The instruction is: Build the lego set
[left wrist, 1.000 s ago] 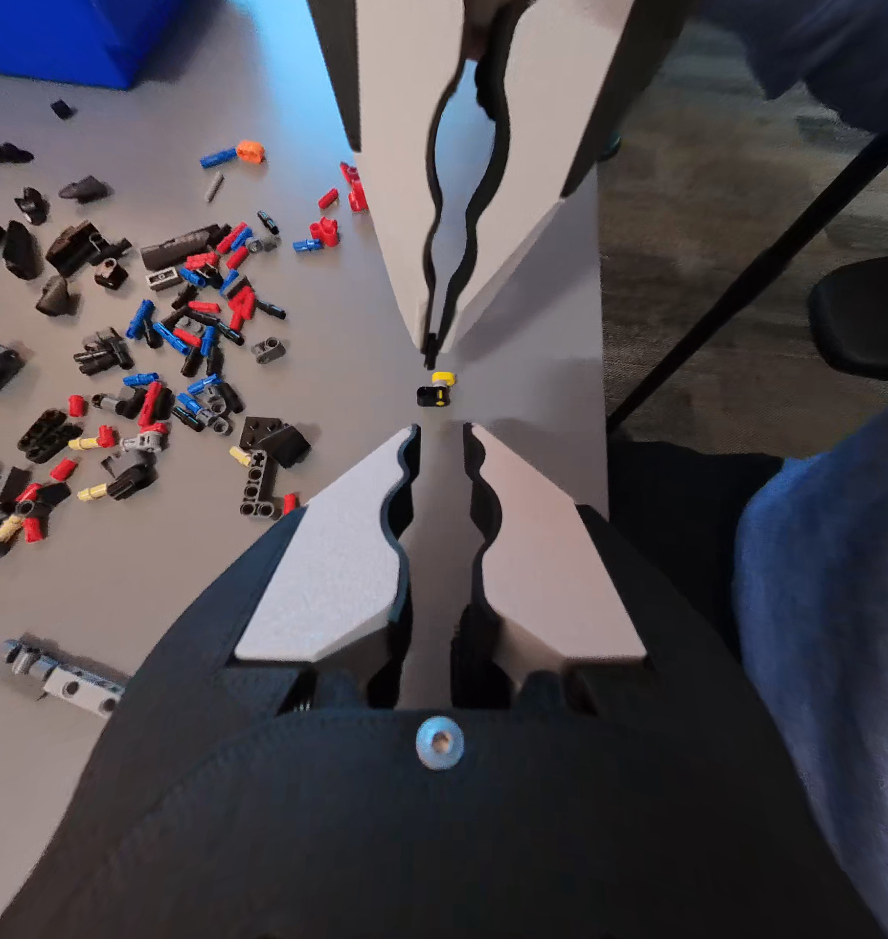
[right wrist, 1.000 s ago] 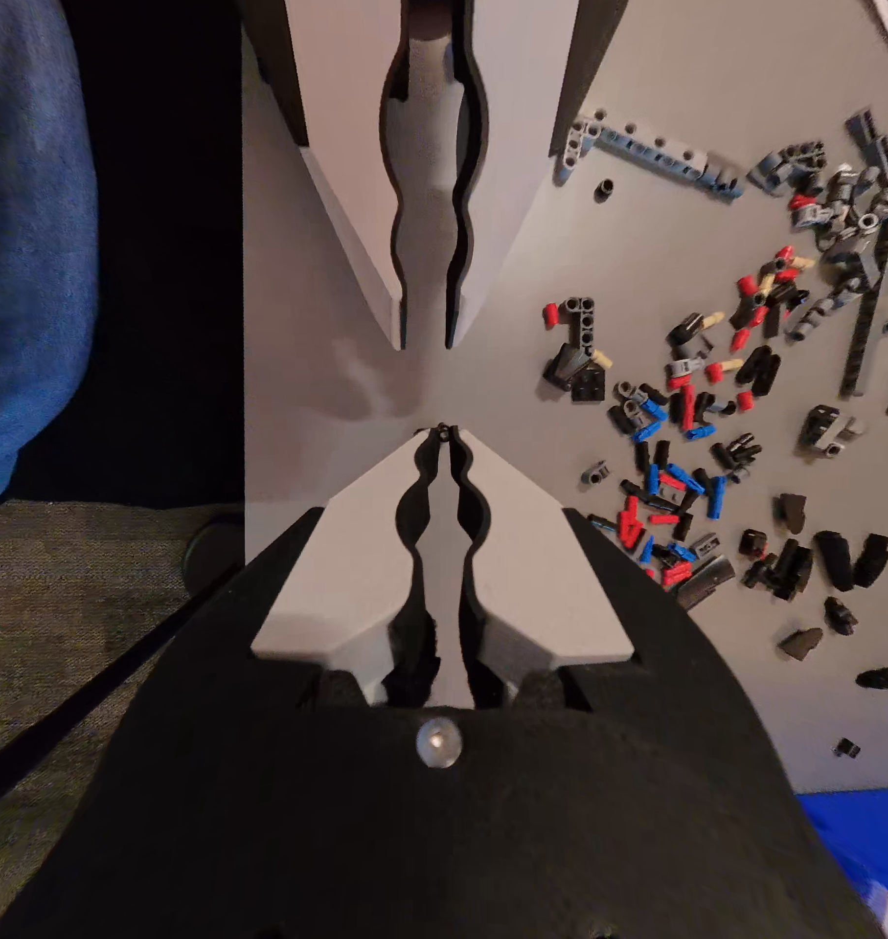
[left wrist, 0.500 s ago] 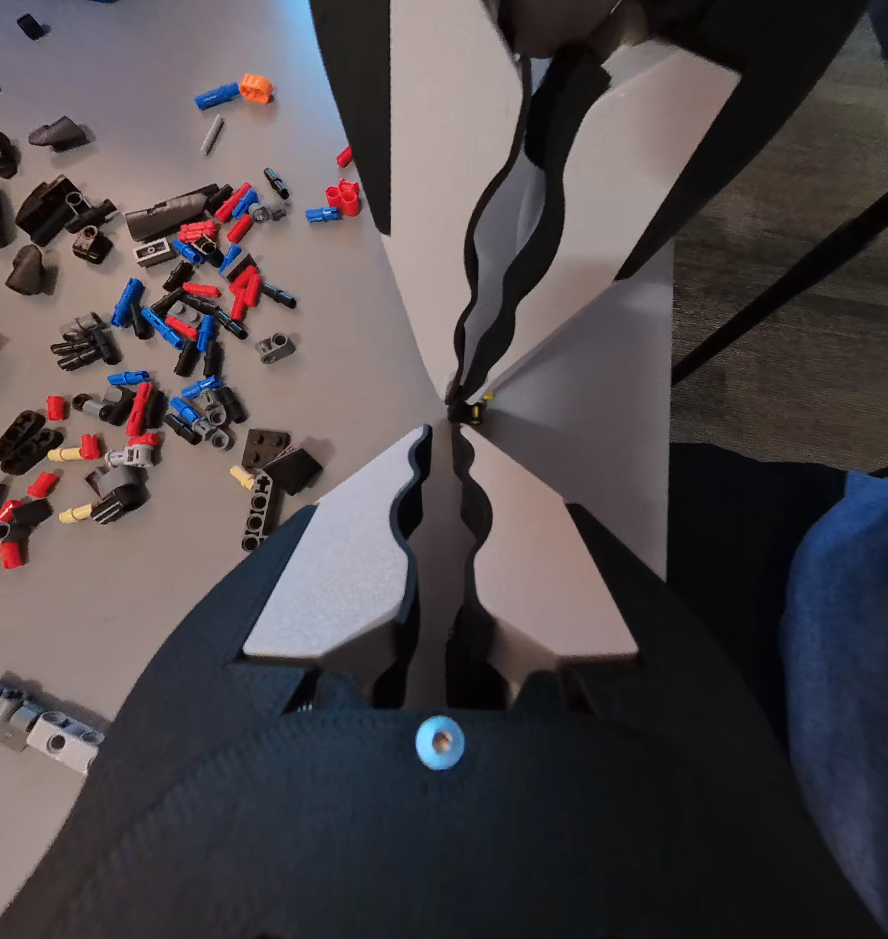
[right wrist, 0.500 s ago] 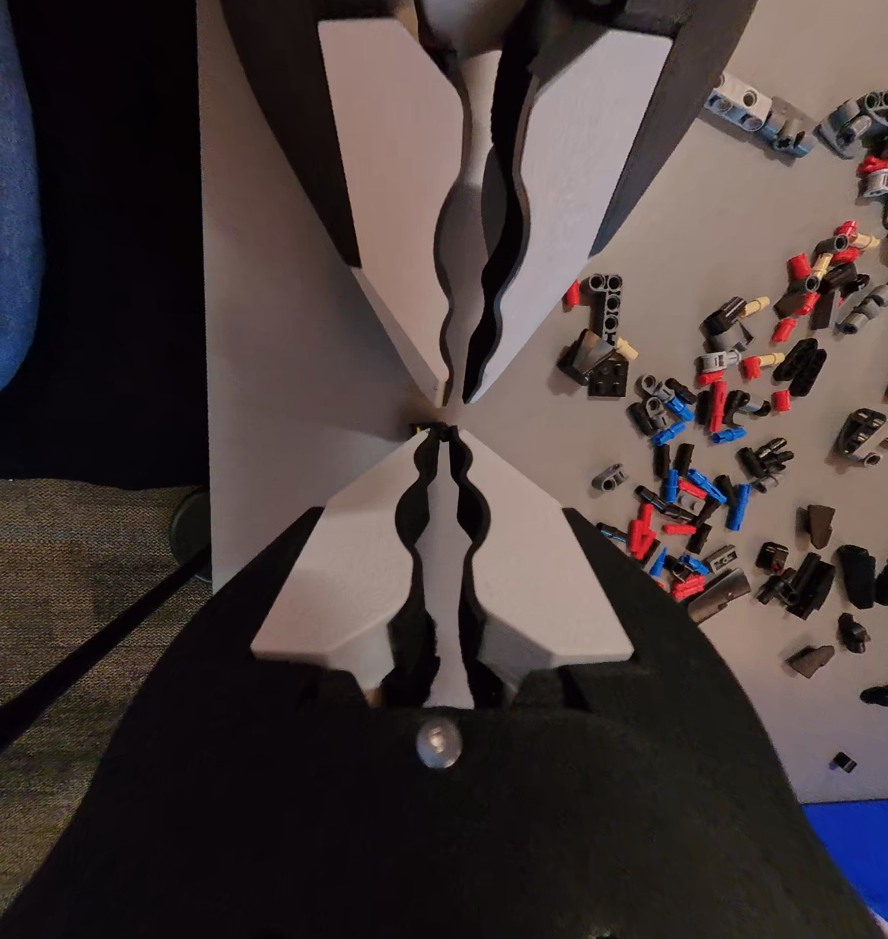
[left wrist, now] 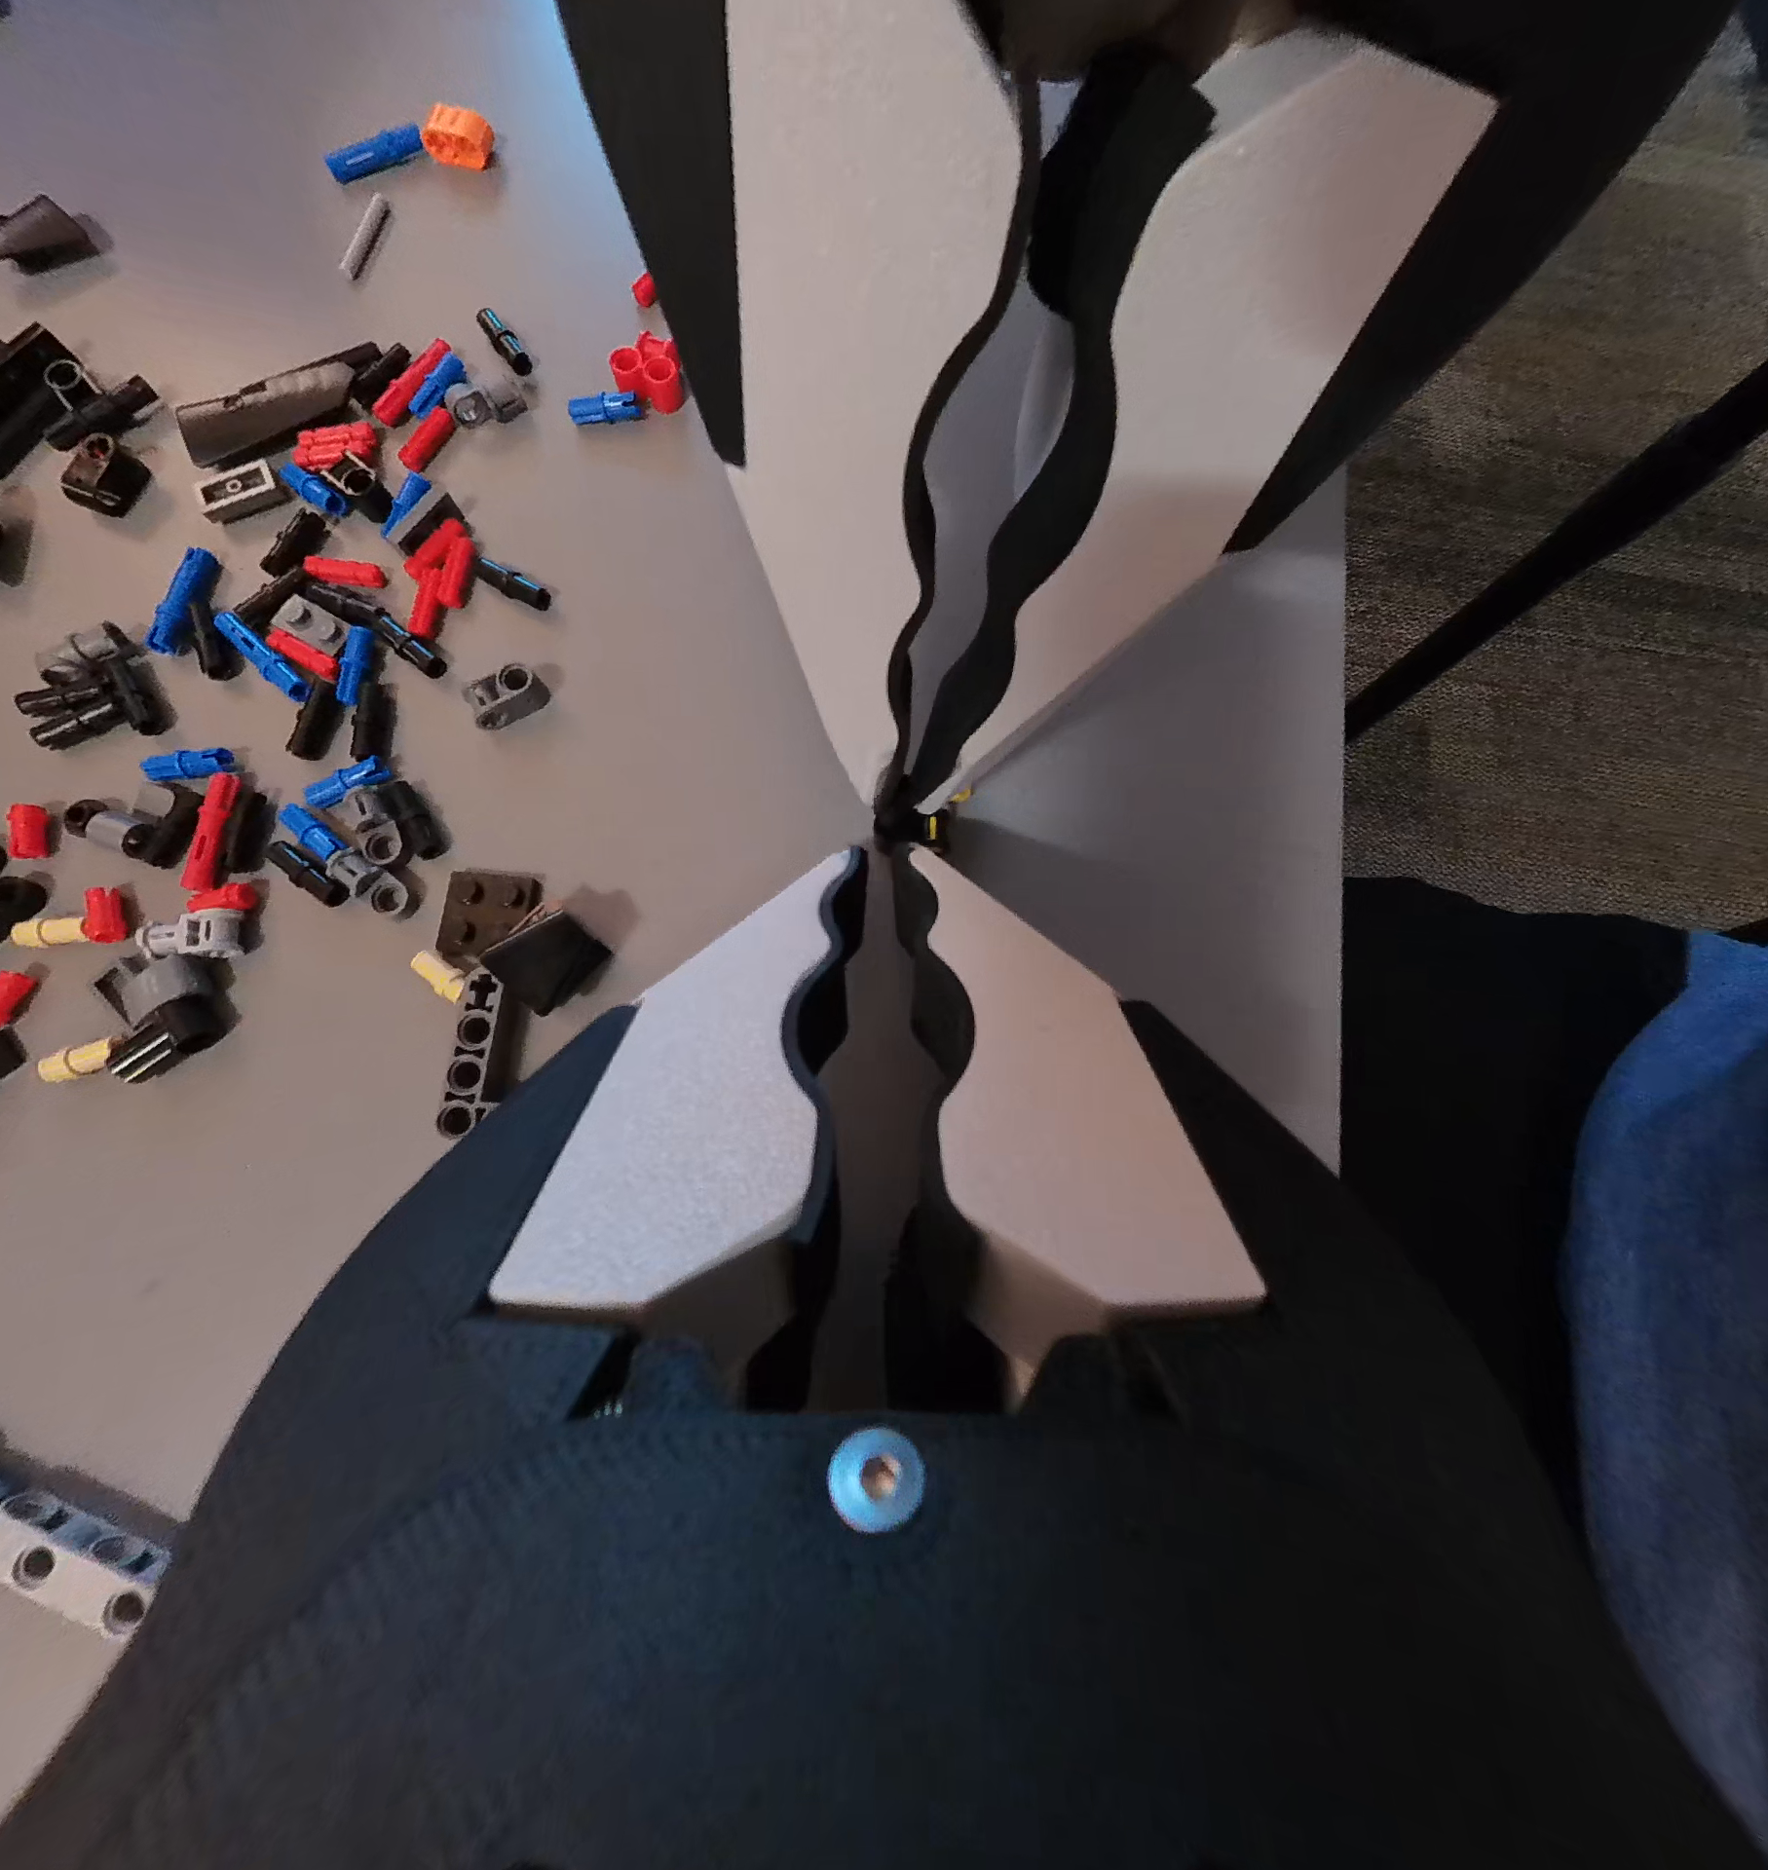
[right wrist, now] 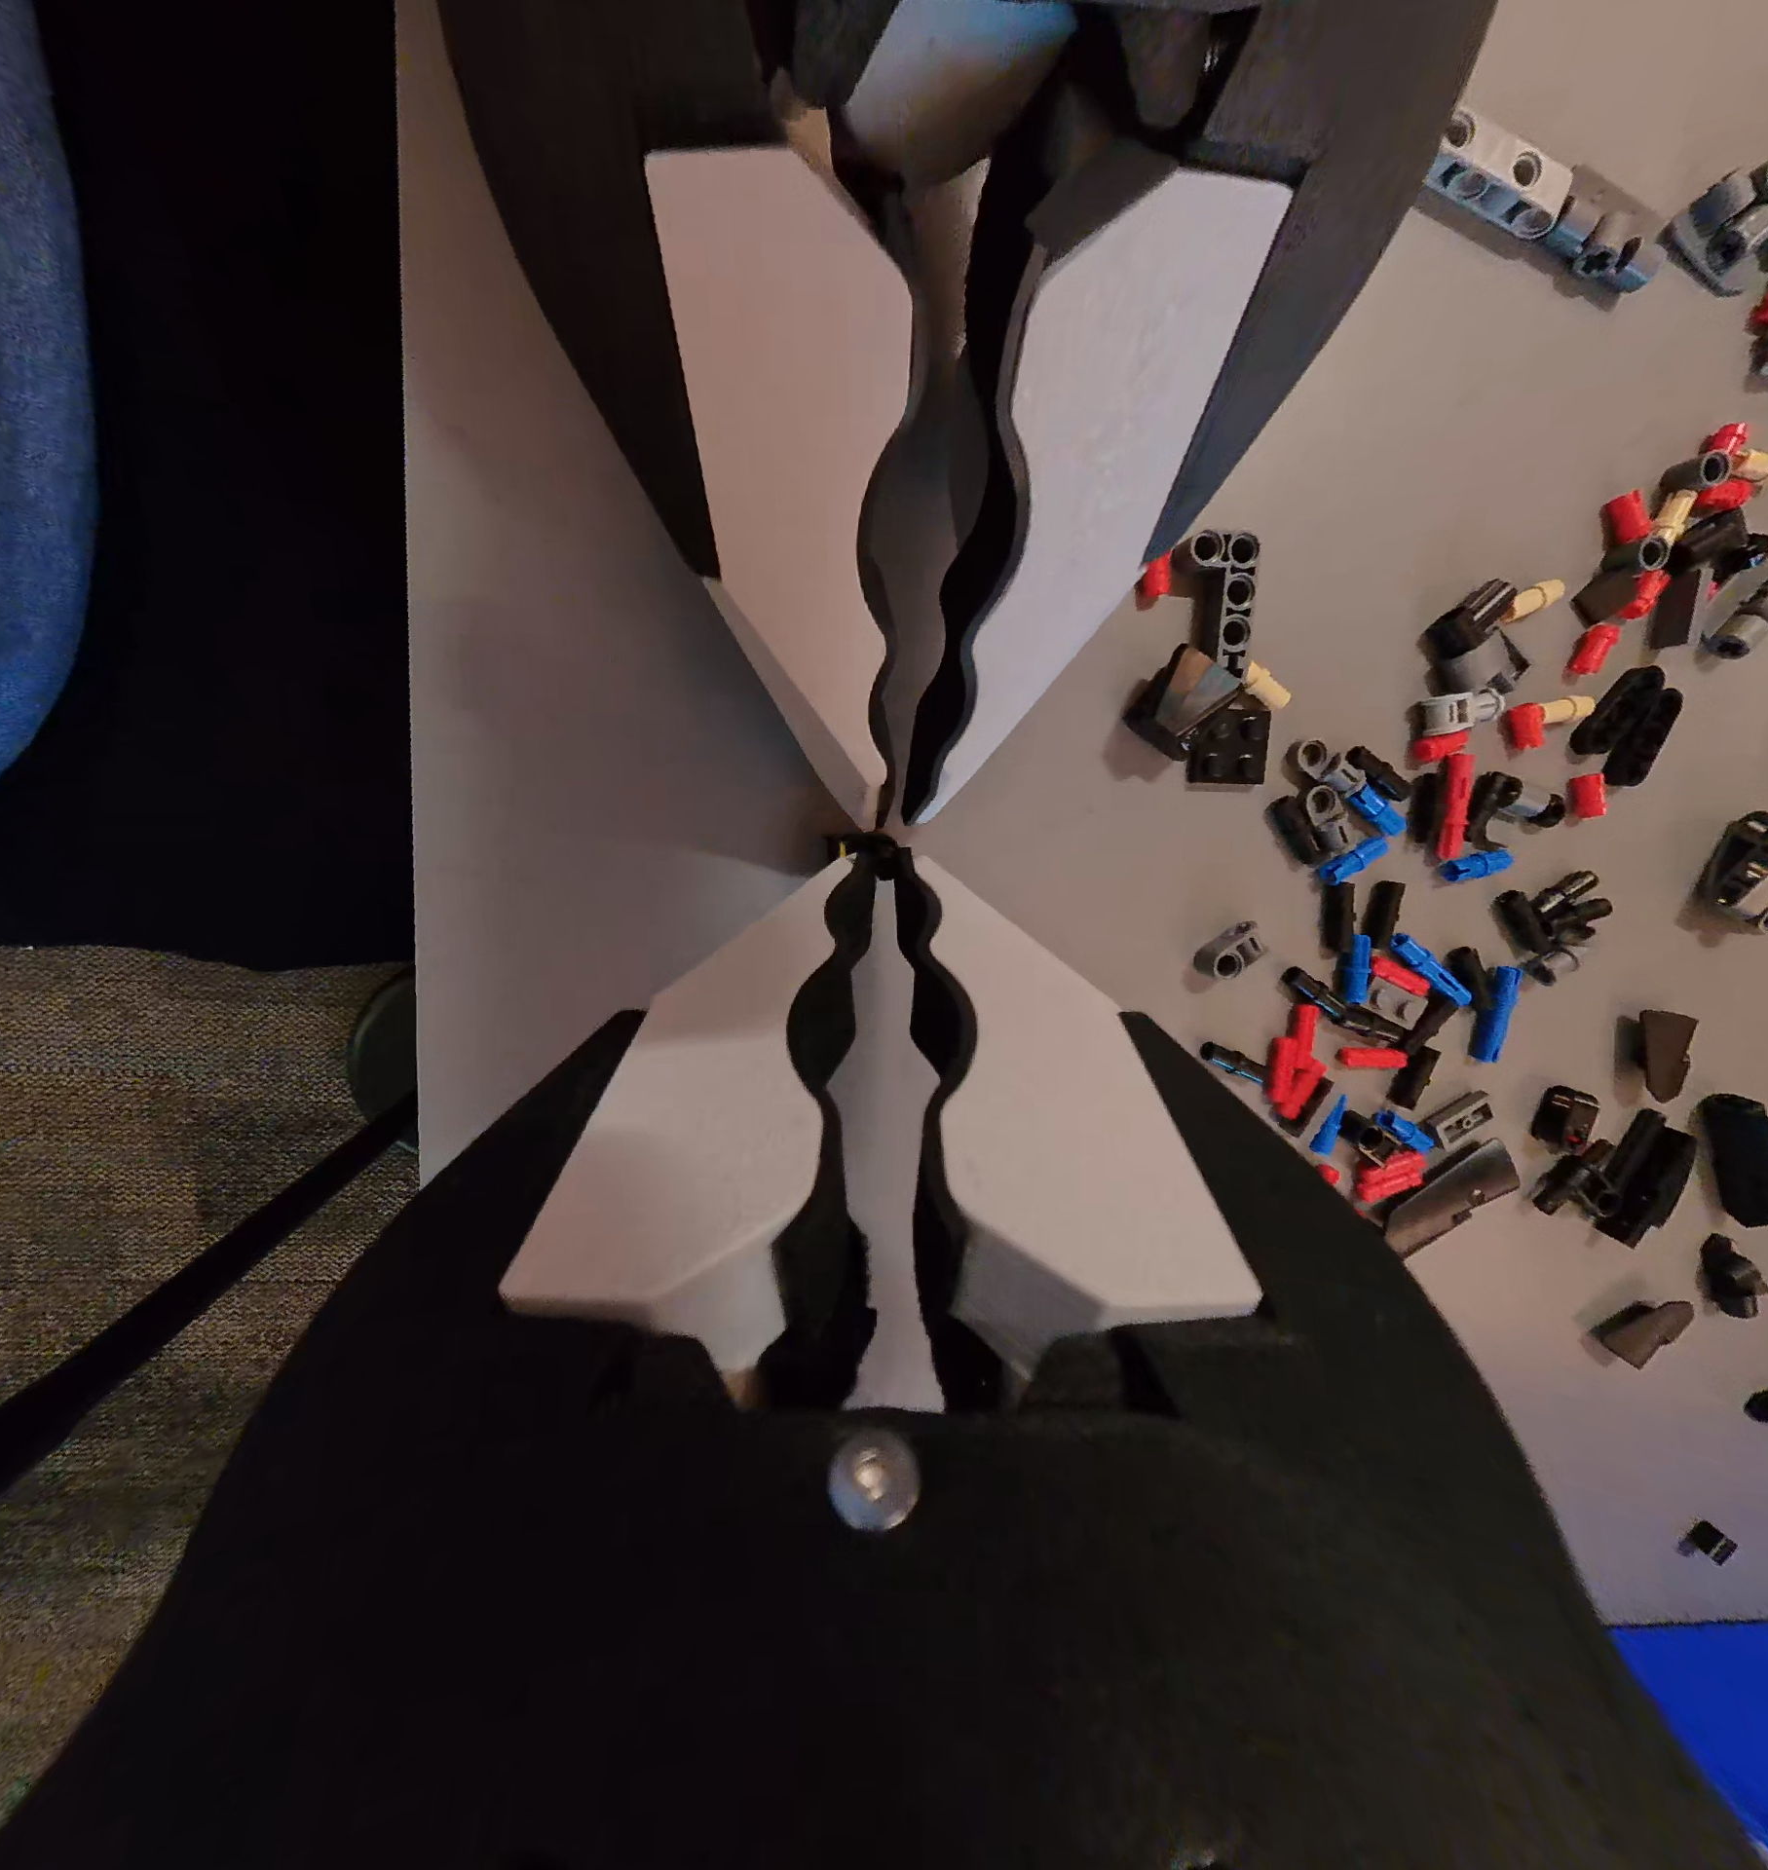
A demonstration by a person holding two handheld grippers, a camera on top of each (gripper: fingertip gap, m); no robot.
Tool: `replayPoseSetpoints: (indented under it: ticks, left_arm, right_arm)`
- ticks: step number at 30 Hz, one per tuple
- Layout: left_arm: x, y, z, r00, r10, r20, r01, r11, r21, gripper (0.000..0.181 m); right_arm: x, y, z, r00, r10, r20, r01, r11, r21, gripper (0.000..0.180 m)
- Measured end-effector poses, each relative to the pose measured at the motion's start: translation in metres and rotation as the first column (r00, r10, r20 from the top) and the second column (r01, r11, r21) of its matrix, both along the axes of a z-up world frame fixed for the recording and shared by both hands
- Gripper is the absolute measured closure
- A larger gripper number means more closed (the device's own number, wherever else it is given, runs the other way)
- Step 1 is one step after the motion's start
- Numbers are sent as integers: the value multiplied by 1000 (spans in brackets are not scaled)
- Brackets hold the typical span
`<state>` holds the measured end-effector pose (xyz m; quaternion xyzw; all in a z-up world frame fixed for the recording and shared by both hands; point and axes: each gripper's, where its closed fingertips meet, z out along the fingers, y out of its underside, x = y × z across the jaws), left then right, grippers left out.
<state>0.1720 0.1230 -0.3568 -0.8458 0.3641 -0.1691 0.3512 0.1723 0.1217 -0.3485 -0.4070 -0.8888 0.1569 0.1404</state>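
A small black and yellow piece (left wrist: 925,828) sits just above the grey table (left wrist: 252,1265), near its edge, where both grippers meet tip to tip. My left gripper (left wrist: 885,858) has its jaws narrowed onto the piece's near end. My right gripper (right wrist: 877,865) is shut on a small black pin, and its tips press against the same piece (right wrist: 849,843). The pin itself is hidden between the tips. Each gripper also shows from above in the other's view: the right one in the left wrist view (left wrist: 905,794), the left one in the right wrist view (right wrist: 897,810).
Several loose red, blue, black and grey pieces (left wrist: 333,627) are scattered over the table, also in the right wrist view (right wrist: 1416,961). A light grey beam assembly (left wrist: 60,1558) lies apart. The table edge (left wrist: 1343,708) drops to carpet. A person's blue clothing (left wrist: 1689,1315) is close by. A blue box (right wrist: 1719,1700) stands at one corner. The grippers are tip to tip, or close to it. The light grey beam assembly (left wrist: 60,1558) sits 15 cm or so from the ends of my left fingers. My right wrist view (right wrist: 1508,174) looks at it from another angle.
Both grippers moved together until their tips met at the black and yellow piece. My left jaws narrowed from wider open. My right gripper stayed shut.
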Motion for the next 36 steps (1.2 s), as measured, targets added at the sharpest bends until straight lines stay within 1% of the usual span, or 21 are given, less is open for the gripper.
replayPoseSetpoints:
  ticks: [7,15,21,30,32,36]
  left_arm:
    - [1,2,0,1000,-2,4,2,1000,7,179]
    - [2,1,0,1000,-16,5,16,1000,5,181]
    - [2,1,0,999,-25,-20,25,1000,10,181]
    - [3,0,0,999,-39,-23,39,999,5,181]
    - [3,1,0,999,-41,-27,41,999,4,181]
    - [4,1,0,999,-48,-15,48,999,-12,181]
  right_arm:
    - [-1,0,0,1000,-6,-21,7,1000,4,179]
    - [-2,-1,0,999,-11,-38,13,999,49,179]
    - [-2,-2,-1,1000,-19,-17,19,998,57,180]
    - [2,1,-7,998,-55,9,55,998,-21,179]
    - [1,1,-6,998,-64,-3,63,996,-67,180]
    - [1,1,-6,997,-72,27,74,995,-74,180]
